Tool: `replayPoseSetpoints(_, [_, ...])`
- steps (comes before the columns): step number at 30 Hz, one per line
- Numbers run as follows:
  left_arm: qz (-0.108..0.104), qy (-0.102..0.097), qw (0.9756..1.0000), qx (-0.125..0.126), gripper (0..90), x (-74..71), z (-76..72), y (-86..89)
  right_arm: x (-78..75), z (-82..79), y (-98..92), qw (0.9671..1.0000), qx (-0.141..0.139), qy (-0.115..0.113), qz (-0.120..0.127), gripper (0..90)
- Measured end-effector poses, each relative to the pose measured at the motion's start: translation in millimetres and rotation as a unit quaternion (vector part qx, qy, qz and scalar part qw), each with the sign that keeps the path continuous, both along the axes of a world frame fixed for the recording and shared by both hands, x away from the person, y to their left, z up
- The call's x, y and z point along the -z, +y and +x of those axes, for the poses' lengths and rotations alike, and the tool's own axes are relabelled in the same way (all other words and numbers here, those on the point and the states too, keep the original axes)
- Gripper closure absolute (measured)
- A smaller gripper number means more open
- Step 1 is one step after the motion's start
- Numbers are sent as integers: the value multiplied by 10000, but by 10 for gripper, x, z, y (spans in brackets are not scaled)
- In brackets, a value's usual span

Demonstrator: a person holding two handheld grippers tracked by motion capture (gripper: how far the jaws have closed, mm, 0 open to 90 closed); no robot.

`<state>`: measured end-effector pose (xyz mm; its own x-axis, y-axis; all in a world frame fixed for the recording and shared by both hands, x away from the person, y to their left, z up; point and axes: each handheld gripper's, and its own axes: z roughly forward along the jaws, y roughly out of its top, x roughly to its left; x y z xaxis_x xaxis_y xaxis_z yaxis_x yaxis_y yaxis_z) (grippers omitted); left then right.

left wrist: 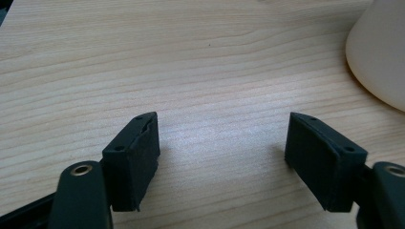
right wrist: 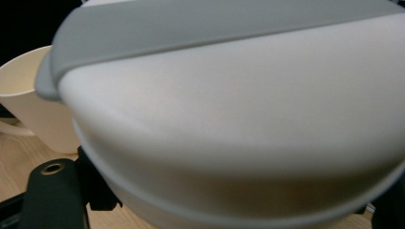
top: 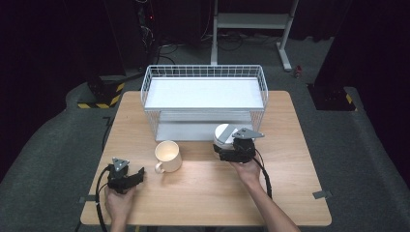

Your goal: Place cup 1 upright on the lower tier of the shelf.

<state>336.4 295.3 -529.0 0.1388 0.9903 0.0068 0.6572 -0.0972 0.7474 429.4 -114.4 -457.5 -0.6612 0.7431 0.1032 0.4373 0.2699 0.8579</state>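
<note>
From above, you see one wooden bench (top: pixel 203 193) on grey floor in a dark room, one wire basket (top: pixel 204 92), one cup (top: pixel 168 155). Your left tool (left wrist: pixel 222 148) is wide over bare wood. Your right tool (top: pixel 228 150) holds one white bowl (right wrist: pixel 229 138) beside the cup.

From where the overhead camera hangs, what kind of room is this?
Probably a lab or recording studio, not a kitchen: a lone wooden table stands on grey carpet amid dark surroundings, hazard-striped stand bases sit behind it, and a person works with a cabled gripper in each hand.
</note>
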Motion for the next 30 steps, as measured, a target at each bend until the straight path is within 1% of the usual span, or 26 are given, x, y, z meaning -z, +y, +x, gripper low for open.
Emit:
replayPoseSetpoints(2, [8,-2,10000,3,280,0,0,2,-4,26,0,10000,55,37,-10,188])
replayPoseSetpoints(5, [6,-3,10000,1,280,0,1,1,-31,76,1,9999,89,-21,-72,188])
replayPoseSetpoints(7, [-5,-1,10000,-3,280,0,0,0,-50,101,-3,9999,127,-64,-67,188])
replayPoseSetpoints(8, [0,-1,10000,-1,281,0,0,1,-55,107,-1,9999,158,-14,-67,189])
replayPoseSetpoints(9, [-2,-1,10000,-2,281,0,0,0,-55,127,-4,9998,148,-68,-108,188])
replayPoseSetpoints(10, [8,-3,10000,4,280,0,1,2,-57,133,-2,9998,187,-39,-102,188])
replayPoseSetpoints(14, [10,-4,10000,4,280,0,1,2,-73,204,-4,9995,258,-81,-145,188])
replayPoseSetpoints(16, [2,0,10000,1,281,0,0,1,-80,211,1,9994,287,-84,-156,188])
replayPoseSetpoints(17, [-2,-2,10000,-3,281,0,0,0,-79,232,0,9993,303,-135,-150,188])
replayPoseSetpoints(21, [13,-4,10000,6,281,0,1,2,-62,297,14,9990,365,-99,-218,188])
replayPoseSetpoints(26, [9,-2,10000,3,281,-1,1,1,-80,357,37,9988,439,-93,-216,188])
replayPoseSetpoints(27, [6,-3,10000,4,281,0,1,1,-79,381,36,9986,459,-183,-185,188])
replayPoseSetpoints(30, [6,-3,10000,3,281,0,1,1,-46,421,22,9984,534,-135,-158,188])
